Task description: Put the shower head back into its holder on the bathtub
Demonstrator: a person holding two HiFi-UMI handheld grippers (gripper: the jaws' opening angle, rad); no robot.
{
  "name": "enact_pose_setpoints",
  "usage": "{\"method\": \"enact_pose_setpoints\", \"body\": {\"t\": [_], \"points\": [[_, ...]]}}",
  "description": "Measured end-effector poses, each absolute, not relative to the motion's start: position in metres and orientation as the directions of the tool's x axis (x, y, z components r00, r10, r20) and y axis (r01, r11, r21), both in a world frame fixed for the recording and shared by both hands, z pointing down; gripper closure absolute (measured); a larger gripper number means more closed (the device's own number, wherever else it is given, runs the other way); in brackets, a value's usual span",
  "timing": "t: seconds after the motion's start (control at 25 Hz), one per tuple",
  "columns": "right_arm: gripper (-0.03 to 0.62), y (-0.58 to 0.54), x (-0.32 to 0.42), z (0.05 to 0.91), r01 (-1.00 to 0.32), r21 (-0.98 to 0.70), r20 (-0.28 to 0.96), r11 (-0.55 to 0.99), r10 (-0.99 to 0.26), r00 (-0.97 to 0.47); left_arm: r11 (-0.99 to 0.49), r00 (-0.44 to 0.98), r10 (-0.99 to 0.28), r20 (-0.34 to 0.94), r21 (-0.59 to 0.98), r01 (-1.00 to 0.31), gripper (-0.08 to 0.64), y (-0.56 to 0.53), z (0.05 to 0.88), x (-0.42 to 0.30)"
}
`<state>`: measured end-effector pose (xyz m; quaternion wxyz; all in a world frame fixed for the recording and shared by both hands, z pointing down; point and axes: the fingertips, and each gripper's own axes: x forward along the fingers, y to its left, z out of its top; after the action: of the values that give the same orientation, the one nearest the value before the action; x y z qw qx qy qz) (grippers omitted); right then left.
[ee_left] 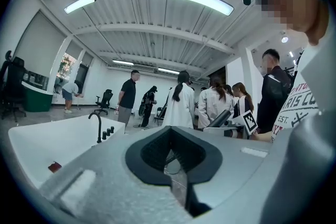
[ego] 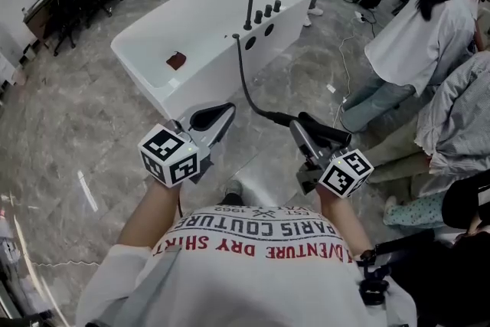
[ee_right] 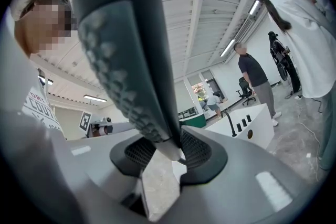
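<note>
Gripping the shower head (ego: pixel 331 134) at its lower end, the right gripper (ego: pixel 301 134) has its jaws spread fairly wide, with the pads pressed on both sides of the dark handle. In the right gripper view the nubbed handle rises up and to the left out of the jaws. The shower head hangs over the floor (ego: pixel 92 134) in front of the person's chest, apart from the tub (ego: pixel 153 27). A black hose (ego: pixel 243 80) runs from it up to the tub's rim, meeting it just beside the faucet (ego: pixel 246 0) and a row of knobs (ego: pixel 268 10). The left gripper (ego: pixel 222 115) is level beside the right one, its jaws fully together with nothing between them, pointing toward the tub's near wall. Several people (ego: pixel 406 34) stand at the right, near the tub's far end
</note>
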<state>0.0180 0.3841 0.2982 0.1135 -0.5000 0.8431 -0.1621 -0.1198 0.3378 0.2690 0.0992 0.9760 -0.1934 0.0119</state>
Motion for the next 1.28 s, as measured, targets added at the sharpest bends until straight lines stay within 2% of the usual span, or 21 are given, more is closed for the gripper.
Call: {"method": "enact_pose_setpoints", "body": {"t": [0.4, 0.84, 1.28], "points": [[0.451, 0.347, 0.024, 0.300, -0.802, -0.398, -0.046, 0.444, -0.883, -0.467, -0.912, 0.930, -0.355, 0.097, 0.181, -0.368, 0.558, 0.300, 0.275, -0.110], [0.453, 0.276, 0.022, 0.311, -0.777, -0.458, -0.046, 0.432, -0.884, -0.465, -0.900, 0.933, -0.335, 0.134, 0.249, -0.359, 0.558, 0.230, 0.311, -0.115], [0.454, 0.202, 0.029, 0.264, -0.763, -0.493, -0.127, 0.418, -0.902, -0.412, -0.958, 0.969, -0.236, 0.072, 0.149, -0.245, 0.558, 0.167, 0.297, -0.121]]}}
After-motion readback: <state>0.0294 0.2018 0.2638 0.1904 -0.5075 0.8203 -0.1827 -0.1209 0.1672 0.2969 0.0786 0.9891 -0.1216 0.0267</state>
